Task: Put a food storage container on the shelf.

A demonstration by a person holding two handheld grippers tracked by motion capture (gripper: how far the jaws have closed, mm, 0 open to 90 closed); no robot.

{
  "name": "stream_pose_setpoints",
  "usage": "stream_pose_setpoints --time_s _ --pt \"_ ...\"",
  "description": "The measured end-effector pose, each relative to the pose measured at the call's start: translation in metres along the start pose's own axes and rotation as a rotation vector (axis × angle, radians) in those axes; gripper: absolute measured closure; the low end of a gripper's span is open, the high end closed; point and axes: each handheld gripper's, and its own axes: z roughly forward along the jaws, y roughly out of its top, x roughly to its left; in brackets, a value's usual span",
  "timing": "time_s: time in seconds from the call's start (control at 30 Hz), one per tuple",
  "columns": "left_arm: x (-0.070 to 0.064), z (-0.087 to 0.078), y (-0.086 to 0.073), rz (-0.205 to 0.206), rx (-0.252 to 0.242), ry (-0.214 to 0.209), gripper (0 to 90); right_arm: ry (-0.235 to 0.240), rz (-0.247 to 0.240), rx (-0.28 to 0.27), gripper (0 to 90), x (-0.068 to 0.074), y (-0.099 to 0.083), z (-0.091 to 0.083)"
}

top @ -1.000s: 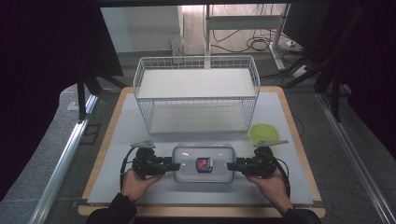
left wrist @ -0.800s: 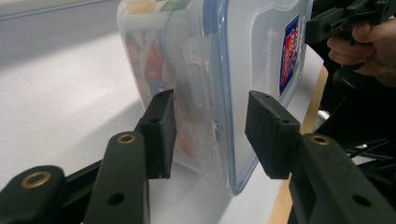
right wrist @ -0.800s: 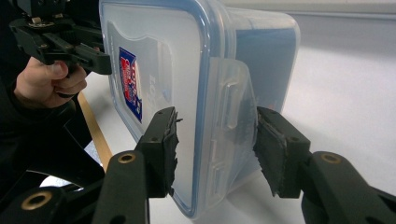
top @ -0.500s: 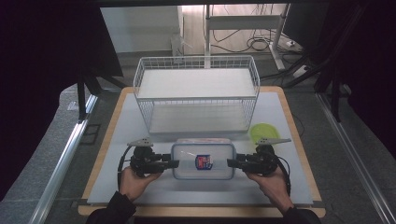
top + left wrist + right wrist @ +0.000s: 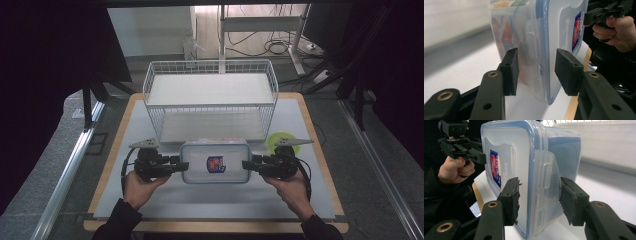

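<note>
White matting covers the wooden-edged table (image 5: 150,200), and right in the middle of the action sits the clear plastic lidded food container with a blue seal and a red-and-blue label (image 5: 215,162). The left gripper (image 5: 181,165) comes in at one short end, the right gripper (image 5: 246,165) at the opposite end. Left gripper view: jaws apart, straddling the container's side latch, the lid edge between the pads (image 5: 510,71) with daylight on both sides. Right gripper view: same story, jaws spread around the latch flap, pads (image 5: 511,200) not pressing. Beyond the jaws, just behind the container, stands a white wire basket (image 5: 210,100); a small yellow-green round dish (image 5: 281,140) lies just beyond the right gripper.
</note>
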Motion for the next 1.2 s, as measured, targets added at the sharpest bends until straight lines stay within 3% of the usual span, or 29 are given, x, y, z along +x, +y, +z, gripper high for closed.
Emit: stream_pose_setpoints --time_s 0.53,0.73,1.2 --pt "-0.006 -0.026 0.038 0.016 -0.036 0.04 54.6 0.018 -0.042 -0.029 52.0 0.011 0.044 -0.001" --pt "-0.006 -0.032 0.054 0.021 -0.056 0.039 54.5 0.009 -0.063 -0.051 52.0 0.017 0.066 -0.006" --pt "-0.004 -0.041 0.085 0.034 -0.068 0.04 54.4 0.015 -0.062 -0.082 52.4 0.018 0.093 -0.011"
